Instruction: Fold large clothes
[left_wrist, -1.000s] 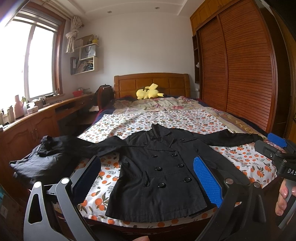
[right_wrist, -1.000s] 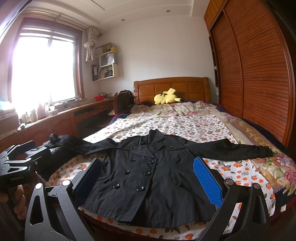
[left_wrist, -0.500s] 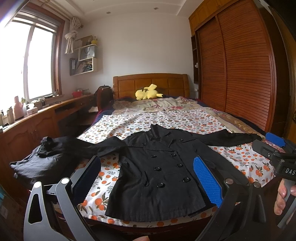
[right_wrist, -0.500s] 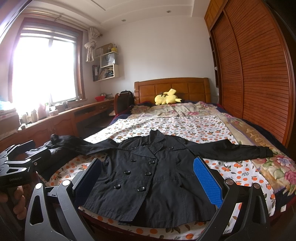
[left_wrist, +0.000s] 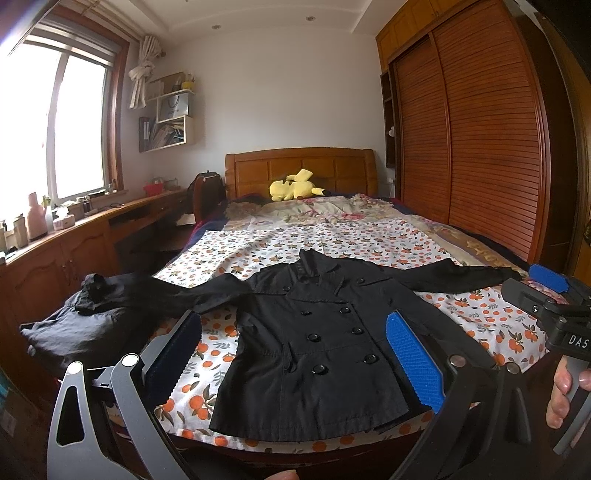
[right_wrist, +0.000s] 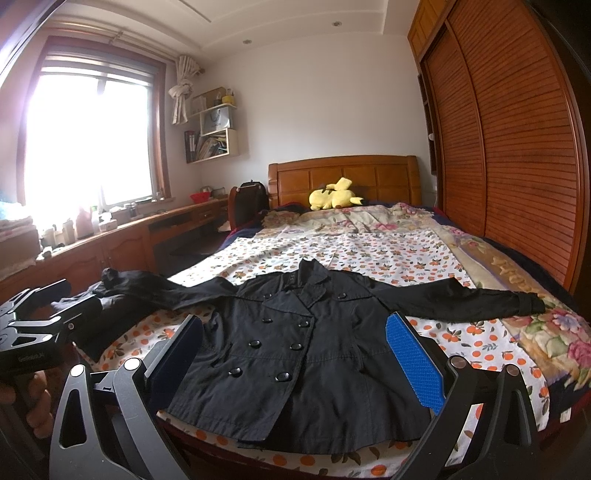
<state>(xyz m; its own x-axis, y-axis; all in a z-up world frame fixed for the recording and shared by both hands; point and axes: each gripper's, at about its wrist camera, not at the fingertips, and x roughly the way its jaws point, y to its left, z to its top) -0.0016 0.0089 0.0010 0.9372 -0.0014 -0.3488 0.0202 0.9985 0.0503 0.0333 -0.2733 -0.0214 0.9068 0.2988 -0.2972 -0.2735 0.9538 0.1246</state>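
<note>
Coat lies spread on bed, buttoned.

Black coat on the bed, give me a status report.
Left tool and right tool open, empty. Black coat flat, sleeves spread. Dark clothes pile under one cuff.

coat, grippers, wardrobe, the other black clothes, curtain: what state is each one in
black coat: spread flat on the bed, buttoned, sleeves out
left gripper: open, empty
right gripper: open, empty
dark clothes: crumpled at bed edge
wardrobe doors: shut
curtain: tied up
</note>
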